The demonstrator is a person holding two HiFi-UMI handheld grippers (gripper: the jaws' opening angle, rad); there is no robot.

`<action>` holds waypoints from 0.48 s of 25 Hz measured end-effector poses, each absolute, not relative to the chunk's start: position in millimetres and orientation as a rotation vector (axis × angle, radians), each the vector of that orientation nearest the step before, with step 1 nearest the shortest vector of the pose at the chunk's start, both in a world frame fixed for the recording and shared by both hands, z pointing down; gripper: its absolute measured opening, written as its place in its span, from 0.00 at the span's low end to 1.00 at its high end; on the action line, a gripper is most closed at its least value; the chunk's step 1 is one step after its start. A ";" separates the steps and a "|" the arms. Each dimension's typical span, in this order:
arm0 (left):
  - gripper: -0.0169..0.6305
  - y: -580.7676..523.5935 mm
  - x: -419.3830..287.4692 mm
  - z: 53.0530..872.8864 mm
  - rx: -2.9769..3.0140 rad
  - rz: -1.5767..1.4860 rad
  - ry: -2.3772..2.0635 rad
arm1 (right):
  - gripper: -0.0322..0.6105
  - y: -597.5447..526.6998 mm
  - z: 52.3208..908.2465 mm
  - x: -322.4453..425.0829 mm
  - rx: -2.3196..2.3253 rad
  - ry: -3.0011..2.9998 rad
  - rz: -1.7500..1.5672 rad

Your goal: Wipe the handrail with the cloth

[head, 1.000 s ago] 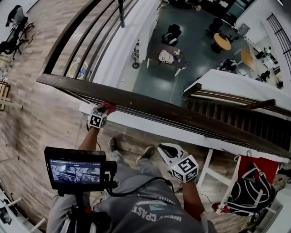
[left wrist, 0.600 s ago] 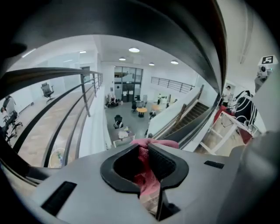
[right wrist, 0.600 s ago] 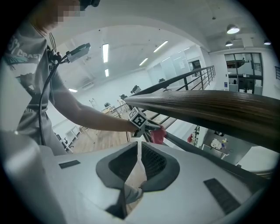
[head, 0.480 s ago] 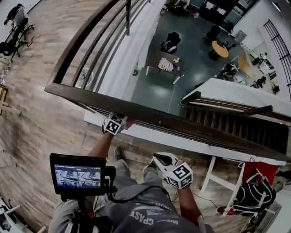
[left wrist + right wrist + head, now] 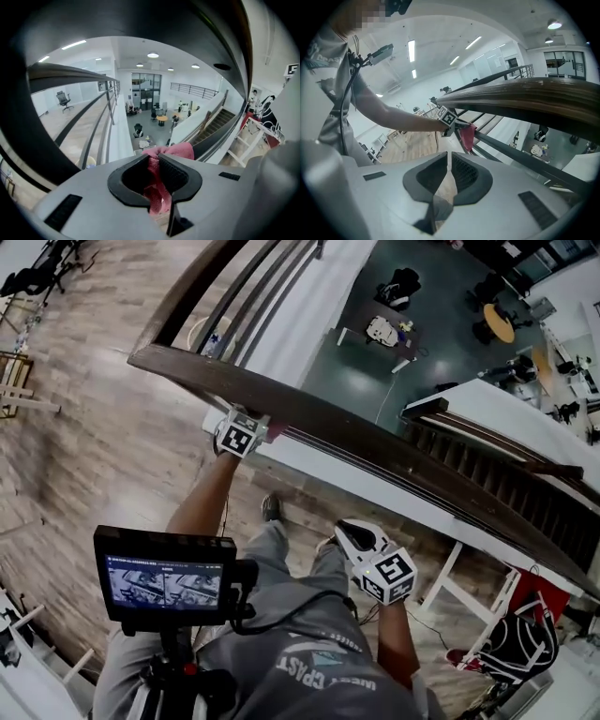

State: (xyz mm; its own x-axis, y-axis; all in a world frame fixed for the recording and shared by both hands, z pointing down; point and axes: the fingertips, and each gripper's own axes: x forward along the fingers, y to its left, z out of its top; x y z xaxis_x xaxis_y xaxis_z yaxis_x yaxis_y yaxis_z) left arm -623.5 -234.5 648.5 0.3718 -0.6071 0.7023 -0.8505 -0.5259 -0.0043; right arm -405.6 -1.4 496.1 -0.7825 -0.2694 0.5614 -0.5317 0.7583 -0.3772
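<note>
cloth [image 5: 174, 151], red, sits clamped in the left gripper [image 5: 157, 172] at the near underside of the handrail [image 5: 375, 442]; right gripper [image 5: 449, 174] hangs well below the handrail, jaws together, empty.

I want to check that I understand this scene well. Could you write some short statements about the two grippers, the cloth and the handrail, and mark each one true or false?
1. The left gripper is shut on a pink cloth. True.
2. The right gripper holds a second cloth. False: nothing is between its jaws.
3. The handrail is white metal. False: it is dark brown wood.
4. The right gripper rests on the handrail. False: it is apart from the rail, near the person's body.
5. A small monitor is mounted in front of the person. True.
</note>
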 end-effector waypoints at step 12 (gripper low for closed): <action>0.12 -230.5 -746.9 653.0 2.179 0.801 -1.448 | 0.08 -13.4 504.7 -506.8 0.524 -2.445 0.753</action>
State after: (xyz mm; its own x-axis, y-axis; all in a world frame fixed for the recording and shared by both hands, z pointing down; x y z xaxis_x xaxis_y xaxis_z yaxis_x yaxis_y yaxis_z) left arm -746.9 -230.5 653.0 0.2981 -0.6935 0.6559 -0.9243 -0.3814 0.0167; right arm -506.8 -13.4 504.7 -0.7876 -0.2046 0.5812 -0.4960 0.7702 -0.4011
